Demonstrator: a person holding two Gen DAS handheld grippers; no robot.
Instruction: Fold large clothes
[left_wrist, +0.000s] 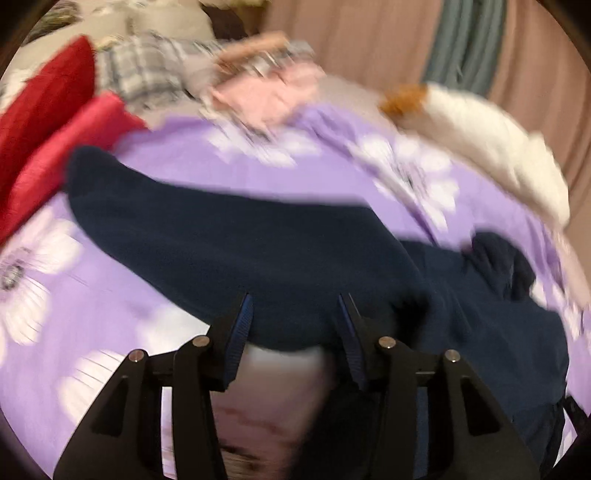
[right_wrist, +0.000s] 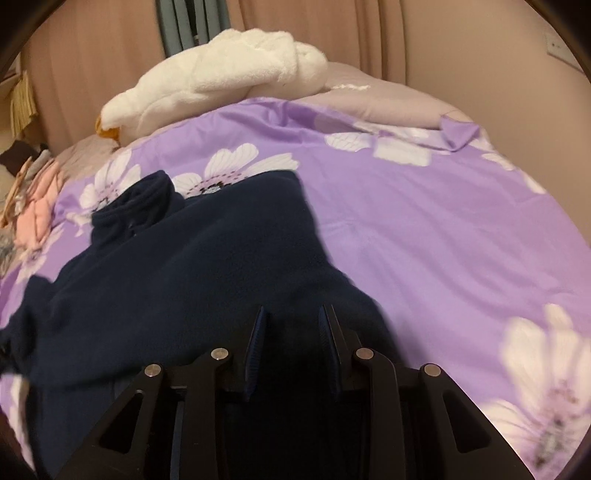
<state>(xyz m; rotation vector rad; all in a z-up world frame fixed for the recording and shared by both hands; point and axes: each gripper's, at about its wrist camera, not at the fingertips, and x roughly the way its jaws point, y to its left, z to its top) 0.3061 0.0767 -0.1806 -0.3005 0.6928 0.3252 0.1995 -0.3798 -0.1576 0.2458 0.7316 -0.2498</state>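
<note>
A navy fleece garment (left_wrist: 221, 240) lies spread on the purple flowered bed cover (left_wrist: 92, 295). In the left wrist view my left gripper (left_wrist: 295, 301) stands open at the garment's near edge. The navy fabric lies between its blue pads, and that view is blurred. In the right wrist view the garment (right_wrist: 184, 277) shows its collar at the far left. My right gripper (right_wrist: 295, 308) is shut on the garment's near part, with dark fabric filling the narrow gap between the fingers.
A white plush toy (right_wrist: 229, 66) lies at the far side of the bed cover (right_wrist: 424, 240). Red clothes (left_wrist: 48, 110), a plaid cloth (left_wrist: 147, 70) and a pink garment (left_wrist: 266, 92) are piled to the left. Beige curtains hang behind.
</note>
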